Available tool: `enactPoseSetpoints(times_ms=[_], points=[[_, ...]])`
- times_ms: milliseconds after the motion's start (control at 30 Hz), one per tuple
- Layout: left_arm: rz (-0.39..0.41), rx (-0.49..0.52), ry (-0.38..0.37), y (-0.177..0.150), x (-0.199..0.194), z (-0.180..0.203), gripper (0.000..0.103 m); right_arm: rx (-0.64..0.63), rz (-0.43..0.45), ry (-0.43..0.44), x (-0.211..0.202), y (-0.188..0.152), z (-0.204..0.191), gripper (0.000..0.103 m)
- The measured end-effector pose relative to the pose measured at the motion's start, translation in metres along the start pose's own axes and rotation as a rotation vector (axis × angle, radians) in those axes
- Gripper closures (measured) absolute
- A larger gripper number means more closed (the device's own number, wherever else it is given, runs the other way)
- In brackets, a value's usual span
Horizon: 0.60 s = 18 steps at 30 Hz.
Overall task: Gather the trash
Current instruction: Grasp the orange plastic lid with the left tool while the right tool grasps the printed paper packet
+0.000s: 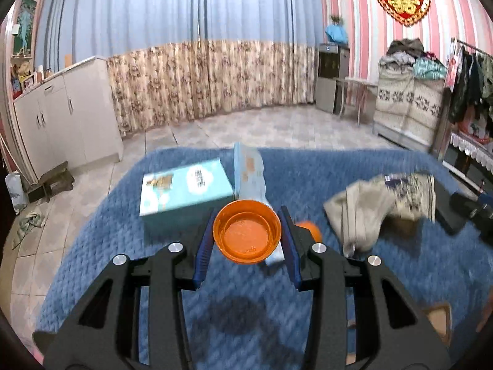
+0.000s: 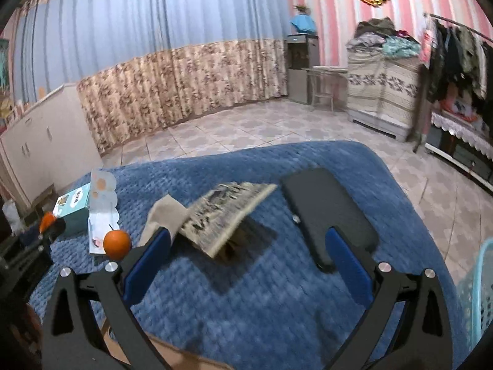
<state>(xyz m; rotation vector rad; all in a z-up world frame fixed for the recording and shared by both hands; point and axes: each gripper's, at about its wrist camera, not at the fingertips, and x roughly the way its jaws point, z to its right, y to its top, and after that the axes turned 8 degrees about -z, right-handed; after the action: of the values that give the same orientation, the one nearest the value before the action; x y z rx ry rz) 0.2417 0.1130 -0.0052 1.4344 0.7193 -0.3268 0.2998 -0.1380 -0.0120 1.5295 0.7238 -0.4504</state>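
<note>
My left gripper [image 1: 248, 237] is shut on an orange plastic cup [image 1: 247, 235], mouth toward the camera, held above a blue blanket [image 1: 246, 314]. Behind the cup lie a teal box [image 1: 185, 194] and a pale blue paper wrapper [image 1: 249, 175]. An orange fruit [image 1: 309, 229] peeks out right of the fingers; it also shows in the right wrist view [image 2: 117, 244]. My right gripper [image 2: 246, 262] is open and empty over the blanket [image 2: 246, 308], just before a folded beige patterned cloth [image 2: 222, 215]. The cloth also lies at the right in the left wrist view [image 1: 379, 206].
A black flat device [image 2: 326, 212] lies on the blanket right of the cloth. A turquoise basket [image 2: 480, 296] stands at the far right edge. A brown cardboard piece [image 1: 437, 320] lies at the blanket's near right. White cabinets [image 1: 61, 123], floral curtains and tiled floor lie beyond.
</note>
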Motion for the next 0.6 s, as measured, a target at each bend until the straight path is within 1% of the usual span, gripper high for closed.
enactPoseSetpoints(times_ms=[33, 67, 100, 200, 233, 333, 367, 400, 467, 500, 533, 600], points=[[-0.002, -0.017, -0.008, 0.003, 0.005, -0.002, 0.064, -0.012, -0.014, 0.001, 0.009, 0.002, -0.004, 0.007], [-0.004, -0.029, -0.010, 0.005, 0.009, -0.003, 0.064, -0.017, -0.022, 0.002, 0.013, 0.002, -0.006, 0.013], [-0.004, -0.036, -0.008, 0.006, 0.013, -0.005, 0.064, -0.022, -0.042, 0.003, 0.023, 0.002, -0.008, 0.023], [-0.001, -0.060, -0.005, 0.009, 0.024, -0.009, 0.064, 0.011, -0.084, 0.035, 0.040, 0.001, -0.004, 0.038], [-0.001, -0.065, -0.006, 0.008, 0.026, -0.011, 0.064, 0.029, -0.085, 0.054, 0.043, 0.002, -0.002, 0.040], [-0.019, -0.087, -0.007, 0.004, 0.034, -0.020, 0.064, 0.050, -0.069, 0.111, 0.045, 0.002, -0.004, 0.045], [-0.025, -0.096, -0.009, 0.002, 0.035, -0.022, 0.064, 0.040, -0.064, 0.116, 0.046, 0.003, -0.010, 0.052], [-0.028, -0.105, -0.012, 0.000, 0.036, -0.025, 0.064, 0.013, -0.056, 0.115, 0.046, 0.002, -0.017, 0.062], [-0.031, -0.121, -0.019, 0.000, 0.038, -0.030, 0.064, -0.043, -0.041, 0.092, 0.044, 0.002, -0.030, 0.074], [-0.032, -0.121, -0.020, -0.001, 0.039, -0.030, 0.064, -0.054, -0.033, 0.090, 0.043, 0.002, -0.033, 0.082], [-0.035, -0.118, -0.021, -0.002, 0.040, -0.029, 0.064, -0.066, -0.019, 0.079, 0.040, 0.001, -0.035, 0.082], [-0.034, -0.108, -0.018, -0.003, 0.040, -0.027, 0.064, -0.079, 0.005, 0.063, 0.032, 0.002, -0.036, 0.091]])
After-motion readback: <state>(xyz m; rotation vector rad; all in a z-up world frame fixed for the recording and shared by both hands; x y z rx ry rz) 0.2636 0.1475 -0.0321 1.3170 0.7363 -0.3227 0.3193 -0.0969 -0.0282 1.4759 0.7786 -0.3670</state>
